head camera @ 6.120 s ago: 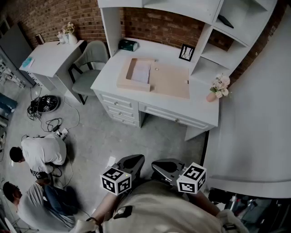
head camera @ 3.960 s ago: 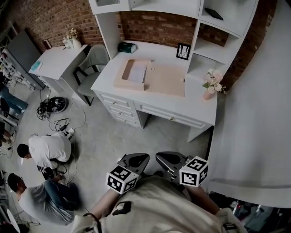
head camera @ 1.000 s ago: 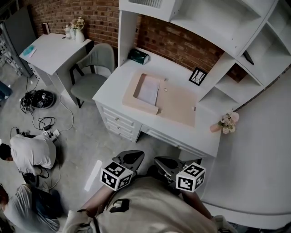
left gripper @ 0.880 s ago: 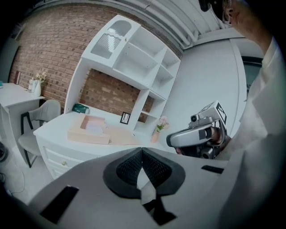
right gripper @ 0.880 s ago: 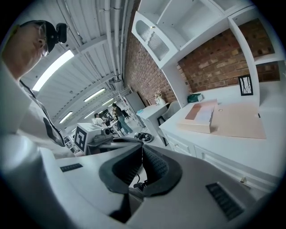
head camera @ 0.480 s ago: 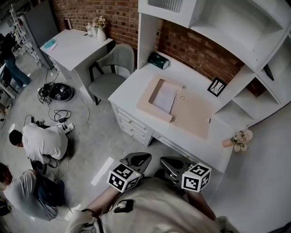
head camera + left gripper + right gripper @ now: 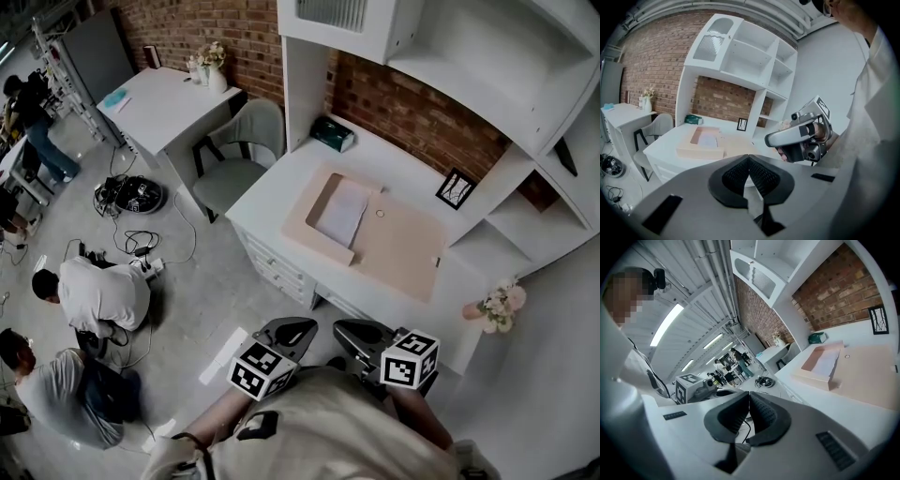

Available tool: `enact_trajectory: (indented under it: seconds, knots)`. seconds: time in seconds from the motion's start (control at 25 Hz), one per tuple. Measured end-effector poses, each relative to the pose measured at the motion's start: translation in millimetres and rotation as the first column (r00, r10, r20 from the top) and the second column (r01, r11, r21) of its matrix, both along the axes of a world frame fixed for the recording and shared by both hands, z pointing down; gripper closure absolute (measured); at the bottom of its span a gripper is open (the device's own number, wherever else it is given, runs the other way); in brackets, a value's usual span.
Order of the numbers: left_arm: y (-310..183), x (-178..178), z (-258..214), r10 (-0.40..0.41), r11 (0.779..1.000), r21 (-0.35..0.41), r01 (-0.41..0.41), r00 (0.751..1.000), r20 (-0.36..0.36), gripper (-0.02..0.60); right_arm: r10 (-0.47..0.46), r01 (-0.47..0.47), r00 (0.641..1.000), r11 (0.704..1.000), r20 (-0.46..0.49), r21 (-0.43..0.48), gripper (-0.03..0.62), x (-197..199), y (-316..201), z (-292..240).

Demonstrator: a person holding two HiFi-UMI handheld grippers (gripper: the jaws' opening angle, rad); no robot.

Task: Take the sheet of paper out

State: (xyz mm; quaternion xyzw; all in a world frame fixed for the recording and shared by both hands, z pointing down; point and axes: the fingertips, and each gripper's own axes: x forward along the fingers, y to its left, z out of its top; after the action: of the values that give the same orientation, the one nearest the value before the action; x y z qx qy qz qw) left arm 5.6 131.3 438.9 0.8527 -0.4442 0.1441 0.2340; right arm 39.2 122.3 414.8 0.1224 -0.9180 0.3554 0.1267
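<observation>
A white sheet of paper [image 7: 342, 212] lies in the tray half of an open tan box [image 7: 398, 246] on the white desk [image 7: 272, 192]. The left gripper view shows the paper [image 7: 708, 140] far ahead, and the right gripper view shows the paper [image 7: 826, 363] off to the right. My left gripper [image 7: 292, 325] and right gripper [image 7: 349, 327] are held side by side close to my body, well short of the desk. Both are shut with nothing between their jaws. The right gripper [image 7: 802, 136] also shows in the left gripper view.
A grey chair [image 7: 242, 142] and a second white table [image 7: 164, 98] stand left of the desk. Two people [image 7: 94, 295] crouch on the floor among cables. On the desk are a green box [image 7: 333, 133], a picture frame [image 7: 455, 187] and a flower vase [image 7: 497, 307]. White shelves [image 7: 450, 56] rise above it.
In the head view the desk and box have slid right and slightly nearer as I move. Both grippers stay shut in front of my body.
</observation>
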Motion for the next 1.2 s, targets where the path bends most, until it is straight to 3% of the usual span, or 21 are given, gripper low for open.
enact_trajectory:
  seconds: [0.24, 0.84, 1.2]
  knots:
    - [-20.5, 13.8, -3.2, -0.024, 1.0, -0.004, 0.024, 1.0, 0.014, 0.565, -0.01, 0.01, 1.0, 1.0, 0.011, 0.008, 0.566, 16.7, -22.2, -4.2]
    - [-69.0, 84.7, 13.2, 0.013, 0.997, -0.079, -0.01, 0.999, 0.04, 0.565, 0.01, -0.006, 0.999, 0.998, 0.053, -0.069, 0.566, 84.9, -77.7, 8.6]
    - [-82.9, 85.5, 22.1, 0.012, 0.994, -0.108, -0.003, 0.996, 0.086, 0.565, -0.035, 0.042, 0.997, 0.993, 0.068, -0.114, 0.565, 80.1, -91.9, 18.7]
